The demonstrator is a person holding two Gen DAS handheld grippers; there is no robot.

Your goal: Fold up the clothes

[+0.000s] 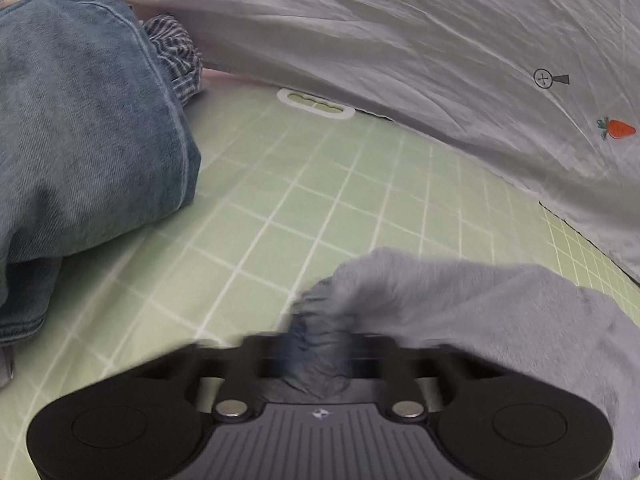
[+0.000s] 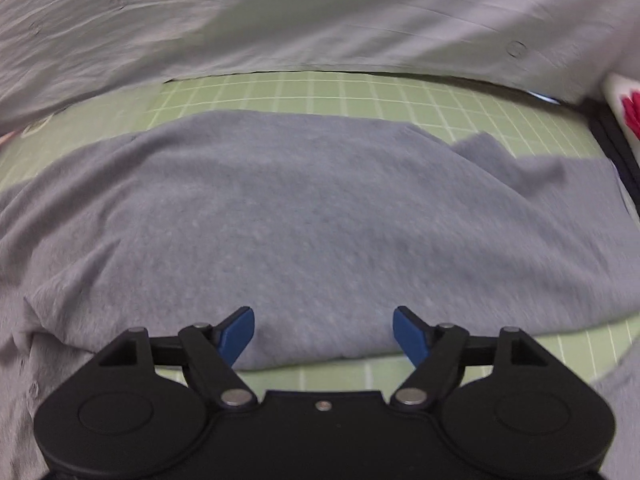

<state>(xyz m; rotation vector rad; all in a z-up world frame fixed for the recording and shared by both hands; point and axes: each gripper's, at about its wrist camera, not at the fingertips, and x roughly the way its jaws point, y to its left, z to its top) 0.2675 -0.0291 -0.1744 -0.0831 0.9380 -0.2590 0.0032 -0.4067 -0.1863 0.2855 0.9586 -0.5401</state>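
The left tongs [image 1: 316,360] are clamped on a bunched edge of the grey garment [image 2: 304,216]; the right tongs [image 2: 323,334] stand apart, just over its near edge on the green mat [image 2: 304,92]; carry the held edge low and level, so the layers stay flat.

My right gripper [image 2: 323,334] hangs with jaws spread wide over the grey garment [image 2: 320,220] covering mid-frame on the green grid mat [image 2: 320,92].
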